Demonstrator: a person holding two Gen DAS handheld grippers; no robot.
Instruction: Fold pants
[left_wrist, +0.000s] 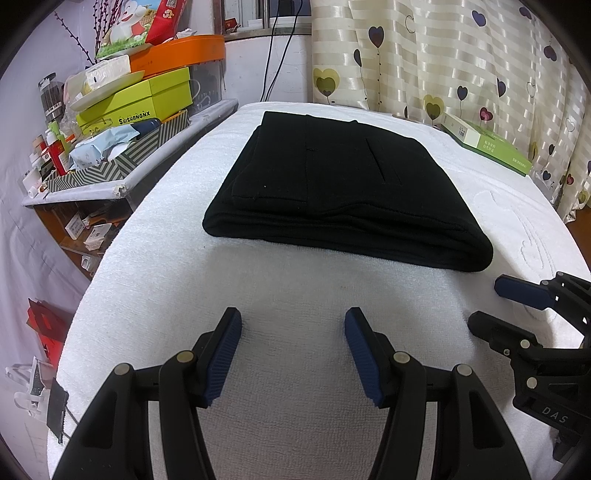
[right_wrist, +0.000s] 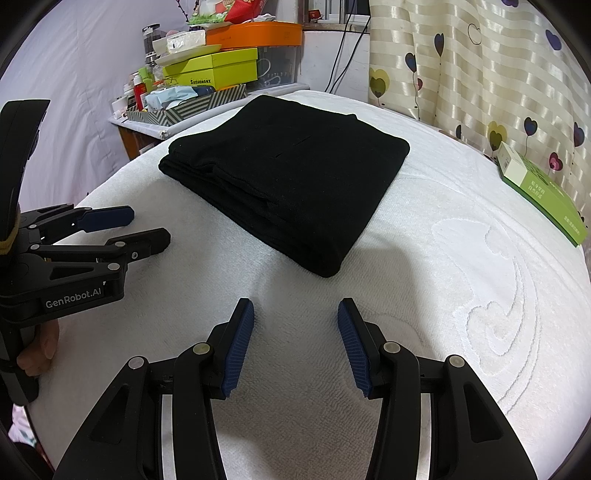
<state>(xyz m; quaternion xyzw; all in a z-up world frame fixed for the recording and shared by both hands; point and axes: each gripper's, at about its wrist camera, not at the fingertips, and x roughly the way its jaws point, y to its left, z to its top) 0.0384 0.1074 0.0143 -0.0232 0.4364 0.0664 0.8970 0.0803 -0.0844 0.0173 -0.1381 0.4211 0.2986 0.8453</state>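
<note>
Black pants (left_wrist: 343, 188) lie folded into a thick rectangle on a table covered by a white towel (left_wrist: 258, 288); the same pants (right_wrist: 291, 173) show in the right wrist view. My left gripper (left_wrist: 293, 332) hovers over bare towel in front of the bundle, open, with nothing between its blue pads. My right gripper (right_wrist: 295, 321) stands open too, near the bundle's closest corner, holding nothing. Each gripper appears in the other's view: the right gripper (left_wrist: 491, 302) at the right edge, the left gripper (right_wrist: 147, 225) at the left edge.
A green and white box (left_wrist: 487, 144) lies on the towel at the right, by the heart-patterned curtain (left_wrist: 443, 55). A cluttered side table (left_wrist: 122, 122) with stacked boxes and bottles stands to the left. A hand (right_wrist: 37, 350) grips the left tool.
</note>
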